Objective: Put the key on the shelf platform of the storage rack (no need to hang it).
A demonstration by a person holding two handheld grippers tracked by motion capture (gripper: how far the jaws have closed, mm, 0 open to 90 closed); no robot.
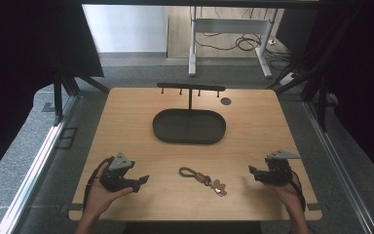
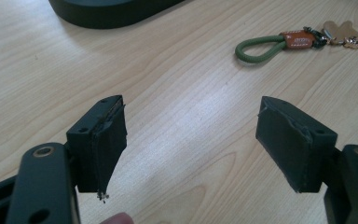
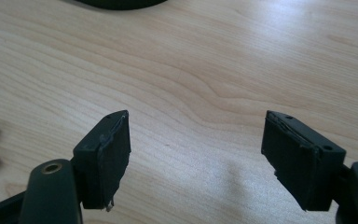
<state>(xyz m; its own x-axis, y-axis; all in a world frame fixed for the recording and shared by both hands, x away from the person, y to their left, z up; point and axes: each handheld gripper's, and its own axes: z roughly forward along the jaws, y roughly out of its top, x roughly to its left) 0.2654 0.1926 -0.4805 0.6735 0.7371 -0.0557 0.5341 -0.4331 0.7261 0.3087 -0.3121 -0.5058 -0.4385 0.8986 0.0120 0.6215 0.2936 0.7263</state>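
Light wood surface (image 1: 126,126), square-ish, fills mid scene. Far centre: dark oval tray (image 1: 189,126) w/ T-shaped black hook rack (image 1: 190,87) standing just behind it; small dark round disc (image 1: 226,101) to the rack's right.

Left gripper (image 1: 144,180) near-left, right gripper (image 1: 251,169) near-right, both hand-held low over the surface, tips turned inward. Fingers on each spread wide, nothing between them; bare wood seen through both gaps in the gripper views.

Keyring w/ green cord loop, orange tag and tan wooden charm (image 1: 203,179) lies flat near-centre, between the grippers, well apart from both and near side of the tray. Loop end points left, charm end right.

Handling, est.: light, floppy, multi-jointed, so it'll dangle and swing once lifted. Cord soft, grippy; metal links small, prob. slippery. Best hold: pinch cord loop (image 2: 259,48) or orange tag, not the charm. Loop looks open enough to go over a rack hook.
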